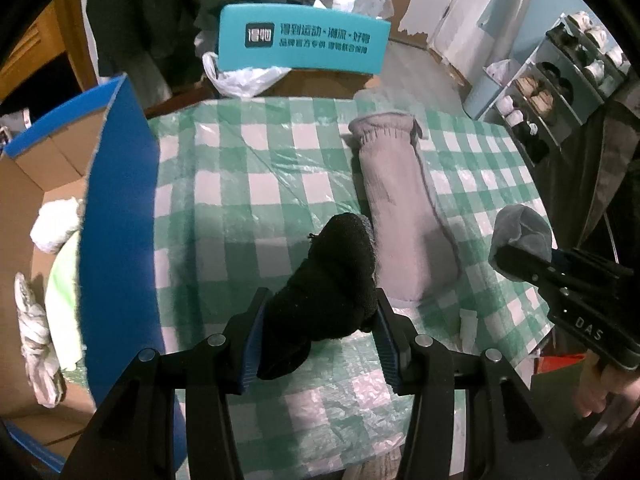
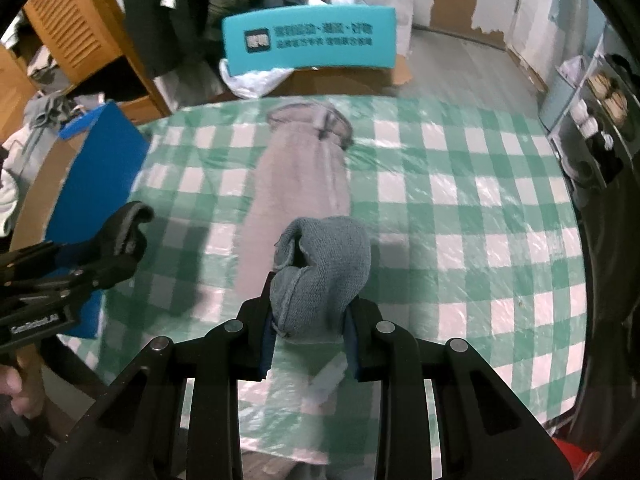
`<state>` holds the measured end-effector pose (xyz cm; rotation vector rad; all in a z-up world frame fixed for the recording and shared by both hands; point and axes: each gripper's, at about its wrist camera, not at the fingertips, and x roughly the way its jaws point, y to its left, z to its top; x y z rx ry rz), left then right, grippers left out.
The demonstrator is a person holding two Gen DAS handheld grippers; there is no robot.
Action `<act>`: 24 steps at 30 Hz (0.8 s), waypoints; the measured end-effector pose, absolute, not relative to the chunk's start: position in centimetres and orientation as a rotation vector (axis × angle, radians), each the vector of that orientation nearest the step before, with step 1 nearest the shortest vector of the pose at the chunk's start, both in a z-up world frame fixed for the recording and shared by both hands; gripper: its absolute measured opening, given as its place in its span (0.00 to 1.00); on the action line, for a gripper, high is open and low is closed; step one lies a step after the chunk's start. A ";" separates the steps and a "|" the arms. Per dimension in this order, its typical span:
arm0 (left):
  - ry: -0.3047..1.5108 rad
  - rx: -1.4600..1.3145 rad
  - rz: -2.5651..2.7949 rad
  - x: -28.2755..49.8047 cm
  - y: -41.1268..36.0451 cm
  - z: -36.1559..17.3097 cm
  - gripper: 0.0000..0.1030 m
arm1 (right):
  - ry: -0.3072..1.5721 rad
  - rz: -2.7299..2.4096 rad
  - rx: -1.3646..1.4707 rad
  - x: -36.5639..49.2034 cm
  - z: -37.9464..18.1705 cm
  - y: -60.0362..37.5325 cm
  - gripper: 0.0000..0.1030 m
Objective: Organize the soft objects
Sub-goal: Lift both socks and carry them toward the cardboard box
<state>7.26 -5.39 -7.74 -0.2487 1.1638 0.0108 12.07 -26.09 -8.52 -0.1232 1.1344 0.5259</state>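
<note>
left gripper (image 1: 320,332) clamps a black sock (image 1: 332,280), right gripper (image 2: 310,334) clamps a blue-grey sock (image 2: 320,268); some soft things already lie in the cardboard box (image 1: 52,160), the grey sock (image 1: 404,208) remains on the table.

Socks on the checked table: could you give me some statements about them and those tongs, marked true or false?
1. The left tongs grip a black sock. True.
2. The right tongs are empty. False: they pinch a blue-grey sock.
3. A long grey sock lies on the checked tablecloth. True.
4. The cardboard box with blue flaps is empty. False: pale cloth items lie inside.
</note>
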 end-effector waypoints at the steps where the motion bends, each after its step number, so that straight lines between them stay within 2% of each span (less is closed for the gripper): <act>1: 1.160 -0.250 0.011 7.2 -5.3 -7.6 0.48 | 1.127 0.534 -0.123 11.8 -8.1 -26.1 0.25; 24: 1.087 -0.267 0.059 4.9 -2.2 -4.3 0.48 | 1.048 0.657 -0.163 9.8 -3.8 -20.1 0.25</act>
